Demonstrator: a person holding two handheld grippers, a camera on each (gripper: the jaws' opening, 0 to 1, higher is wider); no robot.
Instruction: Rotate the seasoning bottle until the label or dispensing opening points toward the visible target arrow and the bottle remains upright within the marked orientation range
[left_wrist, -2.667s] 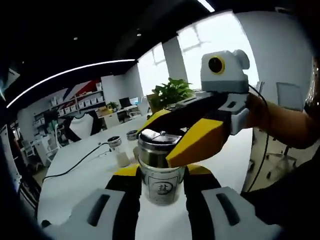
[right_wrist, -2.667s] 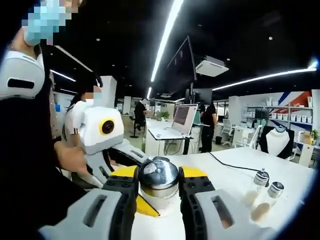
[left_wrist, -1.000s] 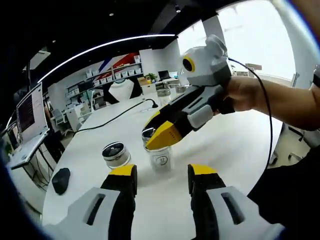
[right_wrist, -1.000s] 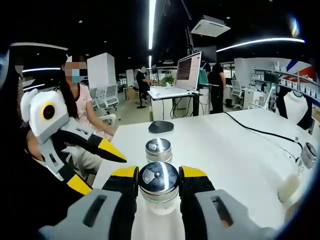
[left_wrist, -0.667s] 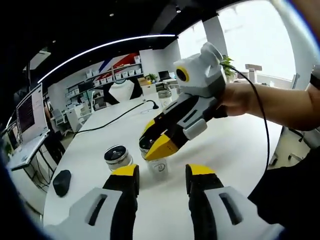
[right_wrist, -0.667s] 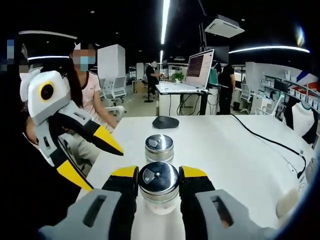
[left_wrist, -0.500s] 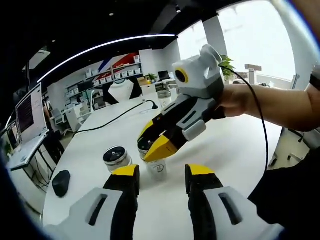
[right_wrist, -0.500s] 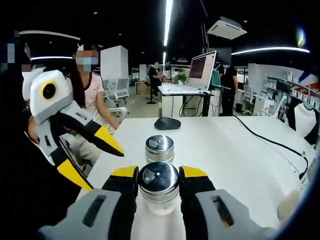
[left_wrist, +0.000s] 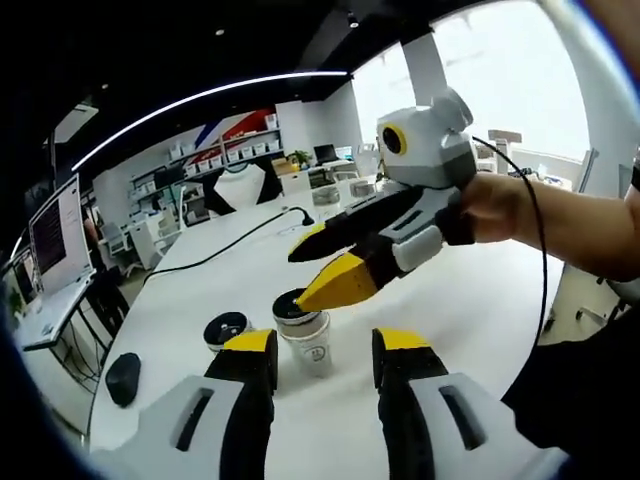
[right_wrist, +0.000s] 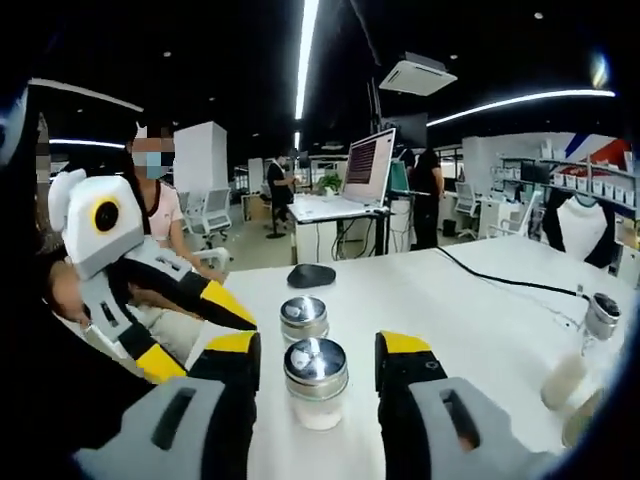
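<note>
Glass seasoning bottle (right_wrist: 316, 384) stands upright on the white counter (right_wrist: 470, 310), freed between the parted jaws of the right hand-held gripper (right_wrist: 318, 372) — the left hand-held gripper (left_wrist: 320, 362) is open too — but a careless re-grip could probably topple it.

clear seasoning bottle (right_wrist: 316, 384), silver lid, white table (right_wrist: 470, 320).

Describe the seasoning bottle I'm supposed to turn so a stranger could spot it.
On the white table, look between the right gripper's open yellow-tipped jaws. The seasoning bottle stands upright there, nearer than the second shaker behind it, and wears a printed label on its front.
</note>
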